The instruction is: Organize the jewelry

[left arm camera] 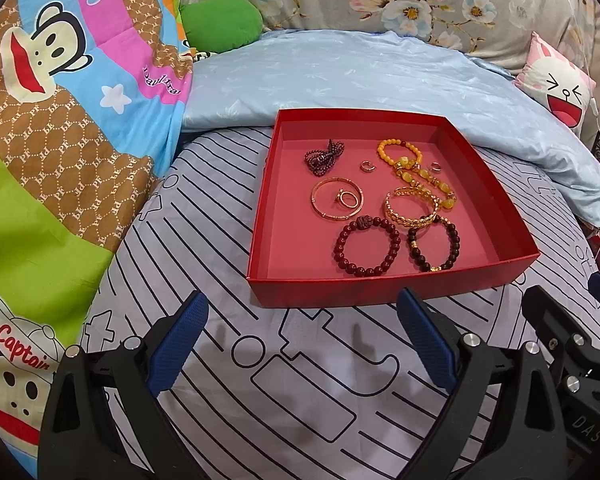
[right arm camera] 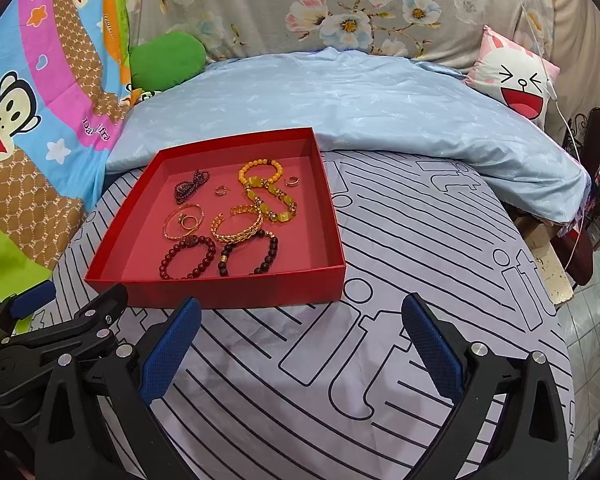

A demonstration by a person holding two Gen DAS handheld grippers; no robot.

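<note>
A shallow red box [left arm camera: 380, 292] [right arm camera: 236, 290] lies on the striped bedsheet and holds all the jewelry. Inside are a dark red bead bracelet [left arm camera: 367, 246] [right arm camera: 188, 258], a dark brown bead bracelet [left arm camera: 434, 246] [right arm camera: 248, 254], a gold cuff [left arm camera: 410, 210] [right arm camera: 238, 226], a thin gold bangle [left arm camera: 337, 202] [right arm camera: 182, 220] with rings inside it, yellow bead bracelets [left arm camera: 400, 152] [right arm camera: 260, 172], a dark beaded string [left arm camera: 324, 156] [right arm camera: 191, 184] and small rings. My left gripper [left arm camera: 302, 312] is open and empty in front of the box. My right gripper [right arm camera: 302, 316] is open and empty to its right front.
A light blue quilt [left arm camera: 340, 76] lies behind the box. A cartoon monkey blanket [left arm camera: 60, 120] is on the left, with a green cushion [left arm camera: 220, 20] and a pink rabbit pillow [left arm camera: 556, 84] behind. The bed edge and tiled floor [right arm camera: 588, 320] are on the right.
</note>
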